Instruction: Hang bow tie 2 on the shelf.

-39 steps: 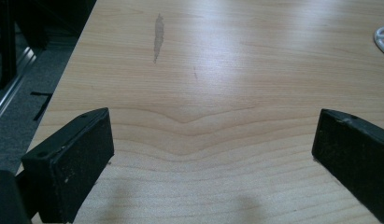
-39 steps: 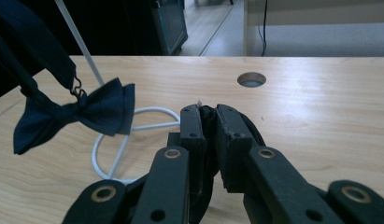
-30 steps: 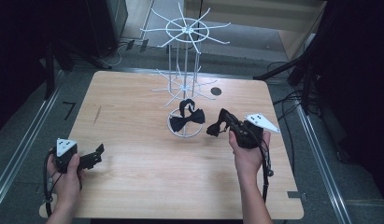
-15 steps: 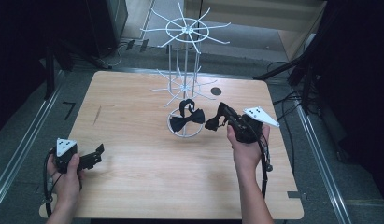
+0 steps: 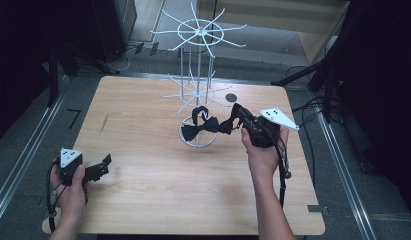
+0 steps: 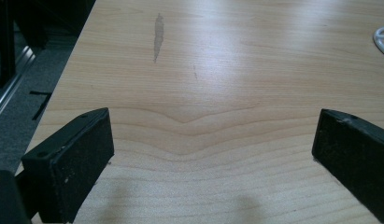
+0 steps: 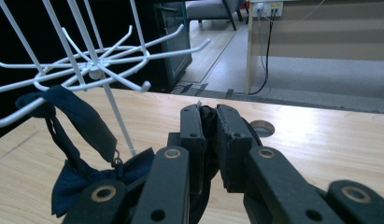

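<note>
Comparing w/ 0.5 s ago: right gripper [image 5: 236,114] sits a bit higher and closer to the white wire rack [image 5: 198,90], jaws pinching the bow tie [image 5: 200,131] strap. Tie lies by the rack base, long axis roughly left-right, strap running up-right to the gripper. Left gripper [image 5: 104,162] unchanged at the table's [image 5: 143,195] near-left, jaws spread wide.

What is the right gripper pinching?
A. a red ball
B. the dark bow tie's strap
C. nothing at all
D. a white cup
B: in the right gripper view the right gripper has its black jaws shut on a dark strip of fabric, and in the high view that strip runs to the dark blue fabric bow tie by the white wire rack.
</note>
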`<control>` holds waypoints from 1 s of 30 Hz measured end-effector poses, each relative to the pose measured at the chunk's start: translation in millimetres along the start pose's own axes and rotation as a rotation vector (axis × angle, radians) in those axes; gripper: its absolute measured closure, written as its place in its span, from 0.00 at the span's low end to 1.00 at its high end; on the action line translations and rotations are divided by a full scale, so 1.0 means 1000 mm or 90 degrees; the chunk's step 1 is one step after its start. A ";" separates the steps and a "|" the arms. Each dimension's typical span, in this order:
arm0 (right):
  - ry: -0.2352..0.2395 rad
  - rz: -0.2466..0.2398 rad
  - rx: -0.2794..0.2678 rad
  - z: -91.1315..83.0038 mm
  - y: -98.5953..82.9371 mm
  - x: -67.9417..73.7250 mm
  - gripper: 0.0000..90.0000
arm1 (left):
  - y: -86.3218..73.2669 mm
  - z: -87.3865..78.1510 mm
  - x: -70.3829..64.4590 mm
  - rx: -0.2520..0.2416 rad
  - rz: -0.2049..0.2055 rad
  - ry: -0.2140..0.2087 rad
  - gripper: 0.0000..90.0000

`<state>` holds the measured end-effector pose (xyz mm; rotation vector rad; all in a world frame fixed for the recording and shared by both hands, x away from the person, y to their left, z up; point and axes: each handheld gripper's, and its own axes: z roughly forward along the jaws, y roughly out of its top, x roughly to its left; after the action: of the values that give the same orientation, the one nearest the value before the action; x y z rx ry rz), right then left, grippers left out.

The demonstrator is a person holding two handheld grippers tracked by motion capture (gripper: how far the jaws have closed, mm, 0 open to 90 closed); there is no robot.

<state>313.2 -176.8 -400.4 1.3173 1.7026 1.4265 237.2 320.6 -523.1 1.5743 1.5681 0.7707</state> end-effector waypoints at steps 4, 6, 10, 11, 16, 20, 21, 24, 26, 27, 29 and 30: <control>0.003 -0.003 -0.004 0.001 0.005 0.003 0.92 | 0.000 0.000 0.000 0.000 0.000 -0.001 0.00; 0.003 -0.006 -0.004 0.001 0.007 0.004 0.92 | 0.000 0.000 0.000 0.000 -0.001 -0.002 0.00; 0.005 -0.007 -0.007 0.002 0.011 0.007 0.92 | 0.000 0.000 0.000 0.001 -0.001 -0.002 0.00; 0.005 -0.012 -0.009 0.002 0.012 0.007 0.92 | 0.000 0.000 0.000 0.001 -0.001 -0.002 0.00; 0.006 -0.012 -0.011 0.002 0.017 0.010 0.92 | 0.000 0.000 0.000 0.001 -0.002 -0.002 0.00; 0.005 -0.014 -0.017 0.002 0.021 0.012 0.92 | 0.000 0.000 0.000 0.001 -0.002 -0.003 0.00; 0.006 -0.015 -0.018 0.002 0.022 0.012 0.92 | 0.000 0.000 0.000 0.001 -0.002 -0.003 0.00; 0.007 -0.018 -0.018 0.002 0.024 0.013 0.92 | 0.000 0.000 0.000 0.000 -0.003 -0.003 0.00; 0.006 -0.019 -0.019 0.003 0.024 0.014 0.92 | 0.000 0.000 0.001 0.002 -0.002 -0.003 0.00; 0.009 -0.019 -0.018 0.003 0.025 0.015 0.92 | 0.000 0.000 0.001 0.002 -0.002 -0.003 0.00; 0.010 -0.022 -0.018 0.004 0.026 0.016 0.92 | 0.000 0.000 0.000 0.000 -0.002 -0.002 0.00; 0.011 -0.021 -0.017 0.004 0.027 0.017 0.92 | 0.000 0.000 0.000 0.001 -0.001 -0.002 0.00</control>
<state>319.0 -161.3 -373.5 1.2605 1.7022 1.4415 237.2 321.0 -523.1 1.5737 1.5675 0.7653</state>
